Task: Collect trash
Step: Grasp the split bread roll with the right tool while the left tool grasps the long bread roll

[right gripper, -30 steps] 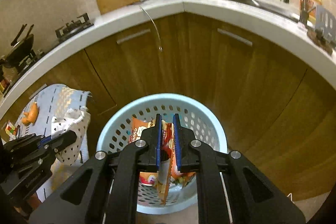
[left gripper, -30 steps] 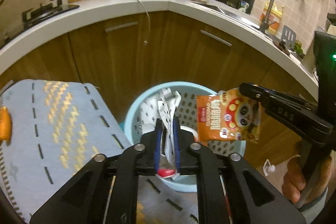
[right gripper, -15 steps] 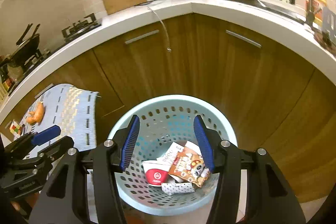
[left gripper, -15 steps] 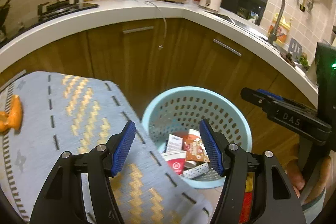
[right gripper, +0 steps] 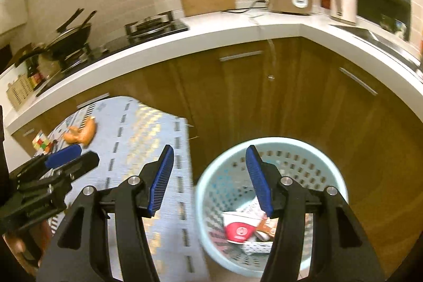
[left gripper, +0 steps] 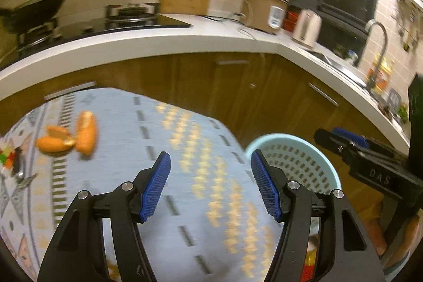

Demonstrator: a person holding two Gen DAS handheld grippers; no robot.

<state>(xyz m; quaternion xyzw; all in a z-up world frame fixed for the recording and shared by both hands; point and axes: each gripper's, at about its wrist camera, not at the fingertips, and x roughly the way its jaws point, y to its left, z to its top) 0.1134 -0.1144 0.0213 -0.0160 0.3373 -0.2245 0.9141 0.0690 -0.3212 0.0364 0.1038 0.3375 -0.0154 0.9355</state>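
trash (right gripper: 244, 227) now in basket (right gripper: 304, 147) | both grippers' fingers (left gripper: 156, 186) just spread, empty

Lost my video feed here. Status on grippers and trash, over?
Left gripper open, empty. Right gripper open, empty, jaws just opened. Wrappers and cup lie in the blue basket. Nothing in the way.

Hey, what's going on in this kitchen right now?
A person is clearing trash with a handheld gripper in each hand. The left gripper and right gripper have both just been opening, and nothing is between their jaws. Wrappers and a red-and-white cup lie in the light blue basket on the floor. Orange peel-like bits sit on the tablecloth.
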